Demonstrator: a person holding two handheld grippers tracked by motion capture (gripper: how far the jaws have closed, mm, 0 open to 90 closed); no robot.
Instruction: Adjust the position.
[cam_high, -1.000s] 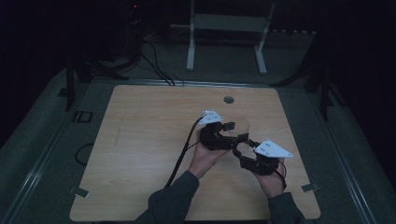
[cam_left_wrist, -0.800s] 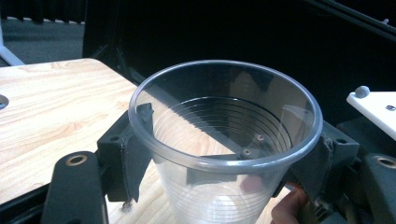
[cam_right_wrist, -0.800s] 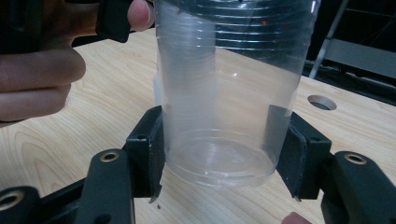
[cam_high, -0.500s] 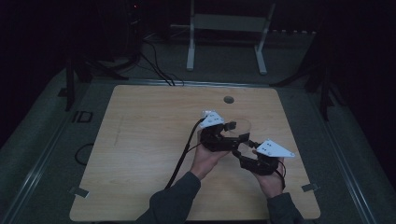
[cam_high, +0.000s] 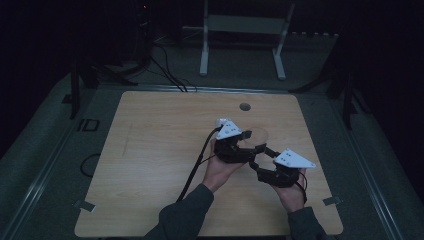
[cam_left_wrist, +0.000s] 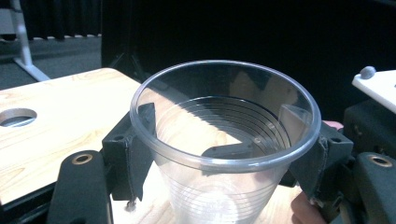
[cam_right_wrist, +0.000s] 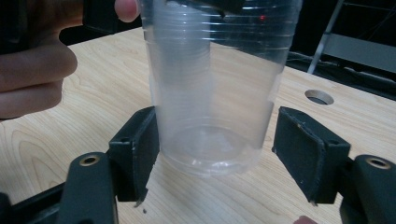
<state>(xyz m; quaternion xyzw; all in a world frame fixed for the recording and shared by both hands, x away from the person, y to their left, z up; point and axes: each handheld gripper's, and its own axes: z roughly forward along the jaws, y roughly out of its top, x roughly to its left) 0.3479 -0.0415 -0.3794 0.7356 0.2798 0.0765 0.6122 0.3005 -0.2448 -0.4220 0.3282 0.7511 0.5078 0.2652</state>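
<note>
Both hands are held low over the wooden table (cam_high: 150, 165), right of centre, the left gripper (cam_high: 250, 145) at ten o'clock of the right gripper (cam_high: 264, 161). A clear, ribbed plastic cup (cam_left_wrist: 224, 140) is kept upright there. The left fingers (cam_left_wrist: 140, 154), just closed in, are pressed against its upper wall below the rim. The right fingers (cam_right_wrist: 135, 149) are spread around its base, one touching, the other apart.

clear plastic cup, upright over the table

The cup (cam_left_wrist: 224, 140) is see-through with ribbed walls and a rolled rim, mouth up and empty. It tapers toward the base, which sits just off the wooden tabletop (cam_right_wrist: 70, 121), right of middle, near the round hole (cam_right_wrist: 319, 97)
</note>
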